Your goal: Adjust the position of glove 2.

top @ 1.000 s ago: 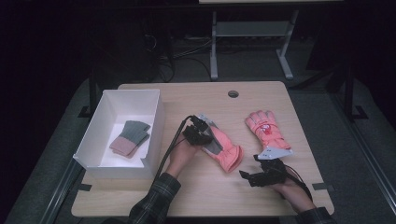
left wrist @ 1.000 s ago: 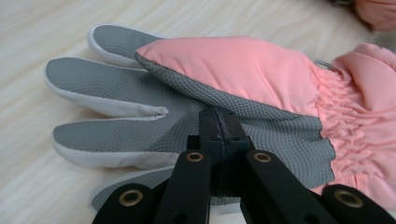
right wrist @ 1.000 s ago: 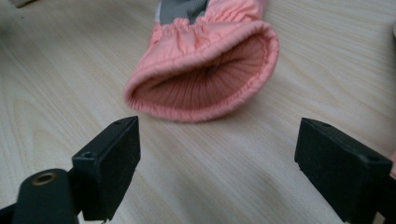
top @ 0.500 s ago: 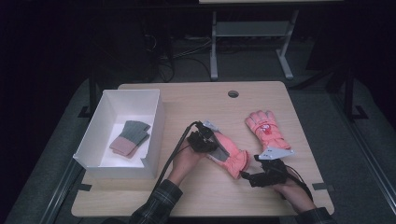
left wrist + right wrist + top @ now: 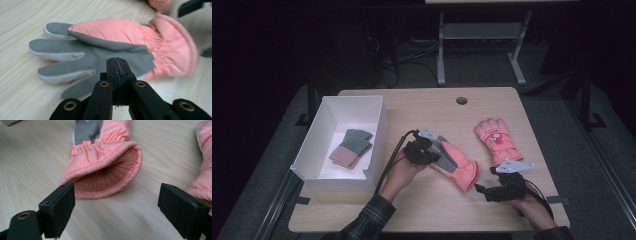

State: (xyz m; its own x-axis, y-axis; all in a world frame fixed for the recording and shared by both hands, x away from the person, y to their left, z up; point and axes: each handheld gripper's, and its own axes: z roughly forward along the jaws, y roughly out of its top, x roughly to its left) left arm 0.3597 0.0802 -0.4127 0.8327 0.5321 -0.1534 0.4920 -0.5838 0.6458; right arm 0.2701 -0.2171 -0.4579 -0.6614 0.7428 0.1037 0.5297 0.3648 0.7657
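Holds the pink padded winter glove with the grey palm (image 5: 459,170) just right of the middle of the pale wooden table (image 5: 422,210), with the left gripper (image 5: 117,61) pinched shut on its palm fabric. Has dragged it a little nearer the right gripper (image 5: 115,205) within the last second, so the open cuff now faces those wide-open, empty jaws. Looks ready for a two-handed grip.
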